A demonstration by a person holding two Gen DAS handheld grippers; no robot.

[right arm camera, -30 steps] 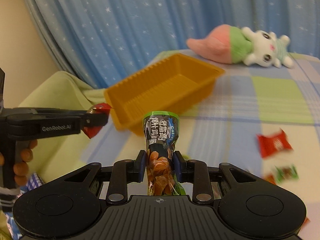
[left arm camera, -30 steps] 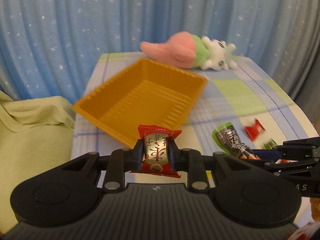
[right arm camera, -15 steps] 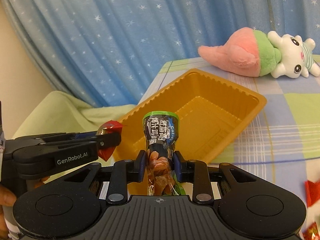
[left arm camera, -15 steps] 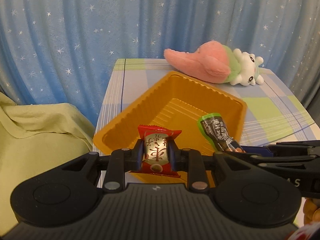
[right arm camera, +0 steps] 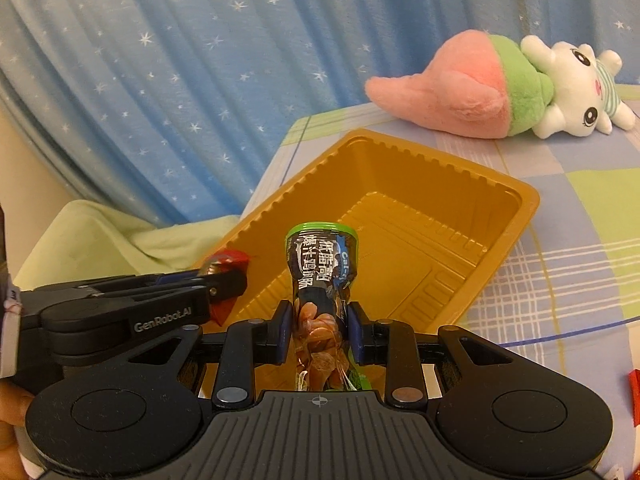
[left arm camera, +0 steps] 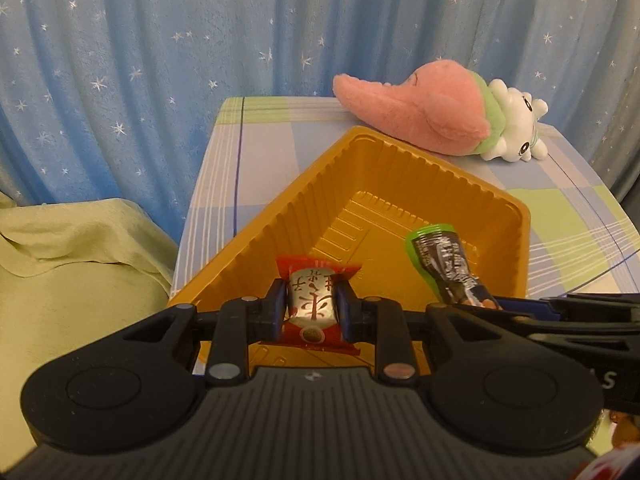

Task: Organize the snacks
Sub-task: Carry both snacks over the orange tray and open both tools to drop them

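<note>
An orange plastic tray [left arm camera: 404,176] [right arm camera: 472,178] lies on the checked tablecloth, with nothing resting on its floor. My left gripper [left arm camera: 313,304] is shut on a red and silver candy packet [left arm camera: 314,300], held over the tray's near corner. My right gripper [right arm camera: 318,322] is shut on a dark snack pouch with a green top [right arm camera: 320,276], also above the tray's near edge. In the left wrist view the snack pouch [left arm camera: 444,266] and the right gripper [left arm camera: 486,300] come in from the right. In the right wrist view the left gripper [right arm camera: 234,278] shows at the left with the red candy packet [right arm camera: 224,262].
A pink, green and white plush toy [left arm camera: 440,116] [right arm camera: 500,88] lies behind the tray. A blue star-patterned curtain [left arm camera: 160,40] hangs at the back. A pale green cloth [left arm camera: 72,256] lies left of the table. A red packet's edge [right arm camera: 634,396] shows at far right.
Both grippers have moved leftwards across the table to the tray, each keeping its snack. The loose packets on the cloth have dropped out of the left wrist view.
</note>
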